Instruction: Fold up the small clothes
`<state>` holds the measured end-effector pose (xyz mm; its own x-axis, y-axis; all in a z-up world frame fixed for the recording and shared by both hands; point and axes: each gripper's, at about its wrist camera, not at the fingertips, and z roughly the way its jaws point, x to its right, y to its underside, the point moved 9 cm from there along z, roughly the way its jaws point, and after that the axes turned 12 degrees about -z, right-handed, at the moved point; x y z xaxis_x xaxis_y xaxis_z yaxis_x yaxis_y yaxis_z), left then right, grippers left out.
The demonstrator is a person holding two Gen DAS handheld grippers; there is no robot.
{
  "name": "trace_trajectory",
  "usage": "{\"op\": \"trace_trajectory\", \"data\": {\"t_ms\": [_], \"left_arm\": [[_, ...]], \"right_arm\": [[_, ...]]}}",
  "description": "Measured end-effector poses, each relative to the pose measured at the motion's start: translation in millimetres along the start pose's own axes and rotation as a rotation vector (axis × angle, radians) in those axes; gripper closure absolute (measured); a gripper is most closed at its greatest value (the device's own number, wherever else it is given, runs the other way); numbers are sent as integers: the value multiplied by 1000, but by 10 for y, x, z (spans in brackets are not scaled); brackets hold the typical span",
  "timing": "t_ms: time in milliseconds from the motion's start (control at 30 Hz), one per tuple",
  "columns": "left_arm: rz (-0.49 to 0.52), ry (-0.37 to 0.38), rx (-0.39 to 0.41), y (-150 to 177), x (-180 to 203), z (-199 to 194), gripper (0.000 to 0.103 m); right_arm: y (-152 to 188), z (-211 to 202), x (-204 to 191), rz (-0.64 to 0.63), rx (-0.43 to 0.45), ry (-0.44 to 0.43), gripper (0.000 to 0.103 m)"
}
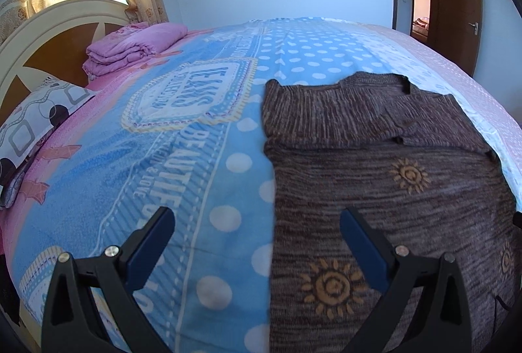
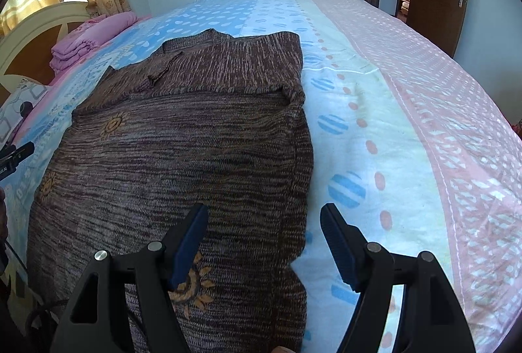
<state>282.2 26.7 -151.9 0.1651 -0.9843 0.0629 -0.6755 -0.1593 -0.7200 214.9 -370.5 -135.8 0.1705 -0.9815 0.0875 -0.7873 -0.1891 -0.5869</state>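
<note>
Both sets of jaws stand wide apart with nothing between them: the left gripper [image 1: 257, 230] hangs over the left side edge of the sweater [image 1: 385, 190], 1 finger above the blue bedsheet [image 1: 202, 157] and the other above the knit, while the right gripper [image 2: 264, 227] straddles the sweater's right side edge in the same way, its left finger over the brown fabric and its right finger over the pale part of the sheet. Neither pad appears to touch cloth. The sweater lies spread flat on the bed, sun motifs facing up, and its far end looks already turned in, with the sleeves or upper part laid across the body in a band near the neckline. Farther out, a folded pink blanket [image 1: 130, 46] and a patterned pillow [image 1: 42, 118] sit by the headboard [image 1: 39, 36], well apart from the work, and a brown door [image 1: 456, 4] stands beyond the bed. By the look of it, the step in hand is lining up on the 2 side edges for the next fold. That move calls for lowering both grippers, pinching both layers at matching points near the hem, and lifting evenly so the near part carries over without skewing.
</note>
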Motion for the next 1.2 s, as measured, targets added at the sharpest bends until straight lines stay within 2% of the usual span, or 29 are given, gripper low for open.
{"op": "trace_trajectory", "data": {"t_ms": [333, 467, 633, 767, 933, 1200], "left_arm": [[49, 38, -69, 501, -43, -189, 0], [76, 61, -97, 669, -67, -283, 6], [62, 119, -154, 919, -142, -450, 14], [18, 159, -209, 1147, -256, -561, 27], [8, 198, -252, 1399, -271, -706, 38], [-20, 243, -324, 1590, -218, -668, 62]], "right_arm": [[252, -118, -140, -27, -31, -17, 31], [415, -162, -179, -30, -57, -28, 31], [638, -228, -239, -40, -74, -33, 31], [788, -283, -276, -56, -74, -14, 31], [925, -338, -333, -66, -74, -14, 30], [1135, -430, -312, -38, -71, -41, 29]]}}
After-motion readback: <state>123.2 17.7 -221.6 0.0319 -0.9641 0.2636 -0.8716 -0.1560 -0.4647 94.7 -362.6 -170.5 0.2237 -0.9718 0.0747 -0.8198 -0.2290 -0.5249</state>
